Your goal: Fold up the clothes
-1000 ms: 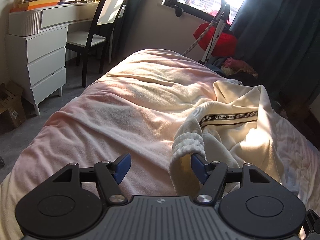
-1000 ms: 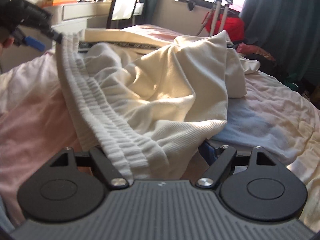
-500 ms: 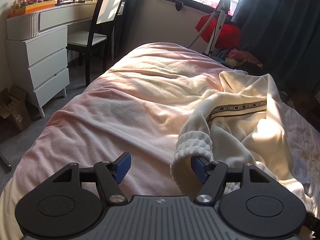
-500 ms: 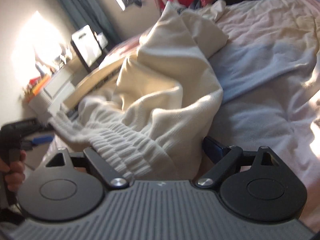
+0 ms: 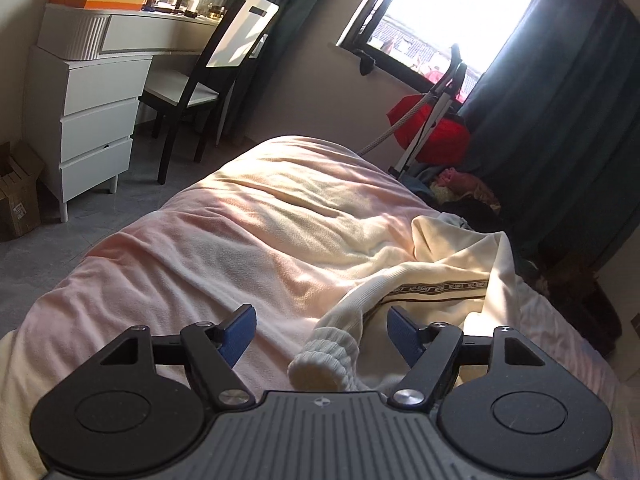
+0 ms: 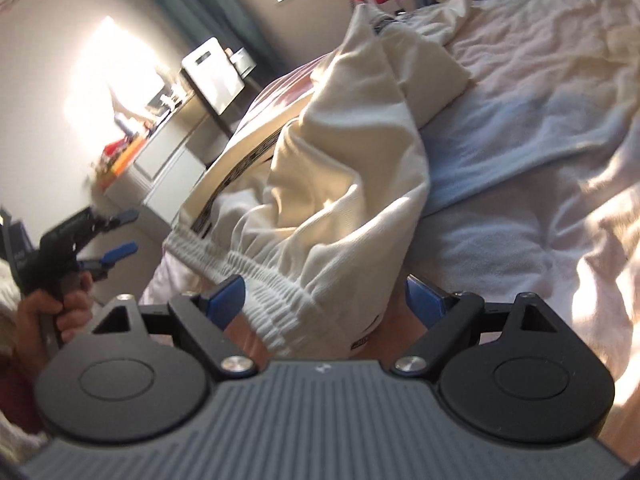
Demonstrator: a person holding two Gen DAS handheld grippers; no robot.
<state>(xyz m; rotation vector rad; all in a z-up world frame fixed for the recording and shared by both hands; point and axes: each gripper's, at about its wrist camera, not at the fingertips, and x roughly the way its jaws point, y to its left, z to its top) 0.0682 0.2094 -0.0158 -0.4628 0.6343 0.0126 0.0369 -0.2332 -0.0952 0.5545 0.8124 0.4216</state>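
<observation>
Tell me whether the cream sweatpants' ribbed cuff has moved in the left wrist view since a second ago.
Yes. The ribbed cuff no longer hangs on the right blue finger pad; it lies lower between the open left gripper fingers.

- The right claw stands with its blue-padded fingers spread wide apart, low in the frame.
- Cream trousers lie crumpled on the bed; the ribbed elastic waistband lies between the spread fingers, none of it pinched.
- A dark printed stripe runs along one trouser leg.
- A pale blue cloth lies under the trousers, on the pink-white bedding.
- At far left the left claw, its fingers parted, is held in a hand, apart from the waistband.
- Behind stand a white dresser and a chair, blurred by glare.
</observation>
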